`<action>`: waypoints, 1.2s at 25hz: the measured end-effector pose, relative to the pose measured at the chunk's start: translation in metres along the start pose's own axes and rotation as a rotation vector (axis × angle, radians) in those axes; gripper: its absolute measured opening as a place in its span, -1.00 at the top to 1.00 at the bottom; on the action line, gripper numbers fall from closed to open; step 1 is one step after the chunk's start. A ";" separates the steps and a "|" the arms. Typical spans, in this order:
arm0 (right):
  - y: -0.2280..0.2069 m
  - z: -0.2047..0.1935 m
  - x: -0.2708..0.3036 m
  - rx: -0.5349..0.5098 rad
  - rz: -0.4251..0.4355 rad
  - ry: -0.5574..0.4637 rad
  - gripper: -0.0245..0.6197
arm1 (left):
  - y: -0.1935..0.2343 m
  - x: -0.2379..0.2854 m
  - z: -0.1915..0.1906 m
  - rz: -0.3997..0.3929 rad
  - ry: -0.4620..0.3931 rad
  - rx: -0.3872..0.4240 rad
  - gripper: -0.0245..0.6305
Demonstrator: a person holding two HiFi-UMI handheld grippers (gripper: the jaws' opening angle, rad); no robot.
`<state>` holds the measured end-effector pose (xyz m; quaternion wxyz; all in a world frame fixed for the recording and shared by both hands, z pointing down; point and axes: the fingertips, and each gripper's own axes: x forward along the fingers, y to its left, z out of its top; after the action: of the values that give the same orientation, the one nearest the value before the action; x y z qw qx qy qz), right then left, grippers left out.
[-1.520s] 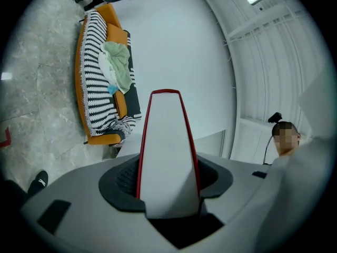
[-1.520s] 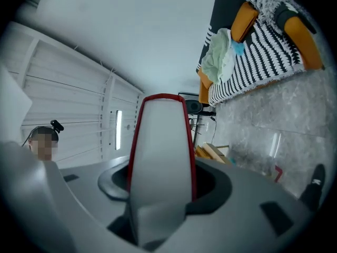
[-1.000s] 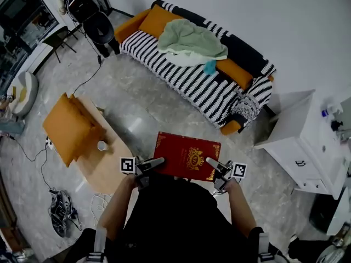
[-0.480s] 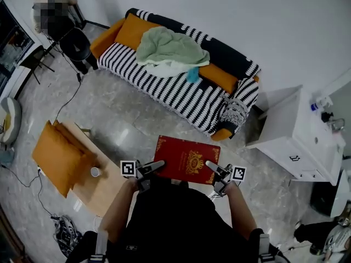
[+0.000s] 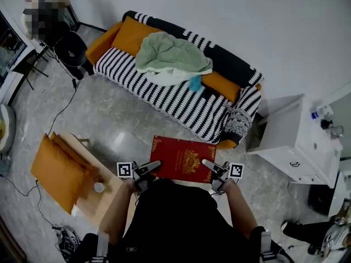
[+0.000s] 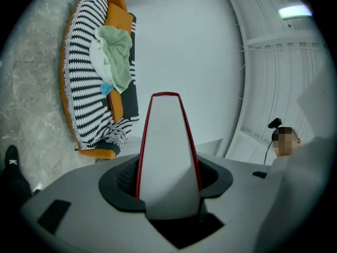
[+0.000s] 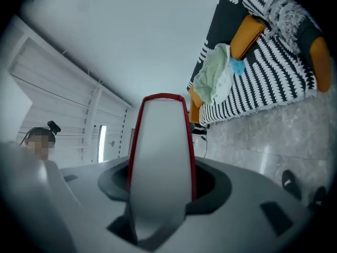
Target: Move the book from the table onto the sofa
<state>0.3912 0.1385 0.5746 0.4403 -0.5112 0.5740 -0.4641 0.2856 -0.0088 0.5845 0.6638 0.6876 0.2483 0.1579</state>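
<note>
A thick red book (image 5: 184, 159) with a gold crest is carried flat in the air over the floor, in front of the person. My left gripper (image 5: 147, 169) is shut on the book's left near edge and my right gripper (image 5: 211, 167) on its right near edge. In the left gripper view the book's white page edge (image 6: 167, 157) fills the gap between the jaws; the right gripper view shows the same page edge (image 7: 160, 162). The black-and-white striped sofa (image 5: 164, 92) with orange cushions lies ahead across the floor, a green blanket (image 5: 173, 56) heaped on it.
A low wooden table (image 5: 107, 193) with an orange cushion (image 5: 57, 171) and a white cup (image 5: 98, 187) stands at the left. A white cabinet (image 5: 299, 141) is at the right, beside the sofa's end. A black chair (image 5: 71, 45) and a person are at the far left.
The book and both grippers have moved away from the wooden table and closer to the sofa. Both grips on the book are unchanged.
</note>
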 end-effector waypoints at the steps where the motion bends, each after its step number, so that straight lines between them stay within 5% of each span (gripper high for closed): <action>1: -0.001 0.003 0.009 -0.001 -0.001 0.008 0.17 | 0.001 -0.004 0.008 -0.001 -0.008 -0.002 0.19; 17: -0.019 0.042 0.107 0.002 0.033 0.102 0.17 | 0.009 -0.038 0.093 0.015 -0.111 0.009 0.19; 30: -0.060 0.139 0.174 0.100 0.059 0.294 0.17 | 0.025 -0.006 0.174 0.106 -0.282 -0.012 0.19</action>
<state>0.5222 -0.0489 0.6026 0.3901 -0.3981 0.6232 -0.5486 0.3786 -0.1573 0.5981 0.6869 0.7111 0.1151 0.0962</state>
